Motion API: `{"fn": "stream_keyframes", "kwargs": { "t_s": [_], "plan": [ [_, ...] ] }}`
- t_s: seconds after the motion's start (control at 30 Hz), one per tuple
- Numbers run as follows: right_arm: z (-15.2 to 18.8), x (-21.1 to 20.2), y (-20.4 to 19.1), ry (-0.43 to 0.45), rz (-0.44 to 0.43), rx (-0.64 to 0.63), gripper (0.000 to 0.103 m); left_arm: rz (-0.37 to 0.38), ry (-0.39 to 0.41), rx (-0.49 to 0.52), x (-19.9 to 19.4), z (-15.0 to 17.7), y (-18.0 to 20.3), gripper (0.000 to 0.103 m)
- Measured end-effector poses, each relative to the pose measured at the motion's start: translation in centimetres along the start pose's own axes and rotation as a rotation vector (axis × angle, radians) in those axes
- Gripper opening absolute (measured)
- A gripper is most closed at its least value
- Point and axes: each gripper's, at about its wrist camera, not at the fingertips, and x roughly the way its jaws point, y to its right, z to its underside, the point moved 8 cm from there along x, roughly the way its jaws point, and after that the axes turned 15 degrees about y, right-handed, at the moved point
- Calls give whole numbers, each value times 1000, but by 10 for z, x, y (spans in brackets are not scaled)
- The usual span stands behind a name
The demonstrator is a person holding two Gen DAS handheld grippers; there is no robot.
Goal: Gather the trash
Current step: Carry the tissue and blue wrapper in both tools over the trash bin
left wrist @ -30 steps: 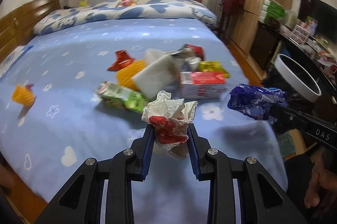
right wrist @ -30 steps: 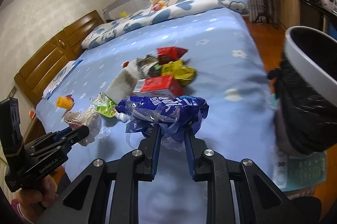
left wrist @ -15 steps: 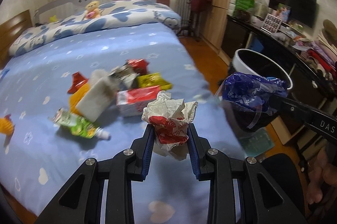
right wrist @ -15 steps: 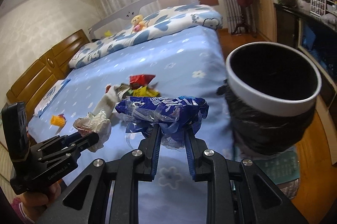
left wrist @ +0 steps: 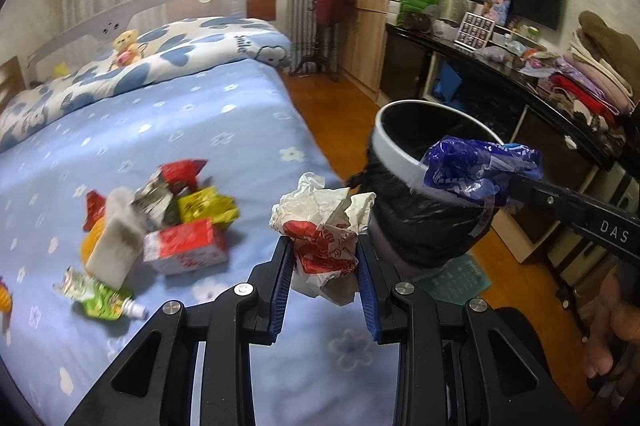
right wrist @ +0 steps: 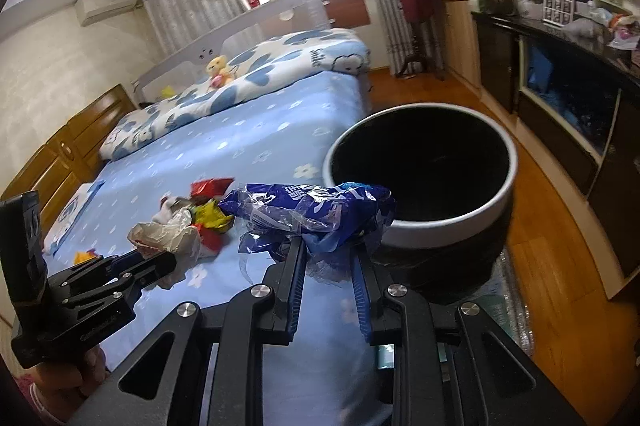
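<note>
Bin rim beside bed edge | my left gripper clamps crumpled paper | right gripper clamps blue wrapper | wood floor

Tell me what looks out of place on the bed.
A heap of trash lies on the blue sheet: snack wrappers, a red and white carton, a squeezed green tube. An orange scrap sits apart from it.

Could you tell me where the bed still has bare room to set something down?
The bed is bare between the pillows and the trash pile, and along its near corner beside the bin. It is crowded mid-bed, from the red carton to the green pouch.
</note>
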Motion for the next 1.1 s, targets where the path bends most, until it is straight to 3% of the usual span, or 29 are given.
{"fn": "stream_keyframes", "kwargs": {
  "t_s": [0.33,0.83,1.1],
  "plan": [
    [-27,4,40,16,63,19,23,67,3,45,48,-27,27,30],
    [-41,37,82,-70,108,30,23,142,-42,92,127,-62,50,31],
    [-41,53,95,-126,117,17,25,161,-104,101,166,-67,58,32]
  ]
}}
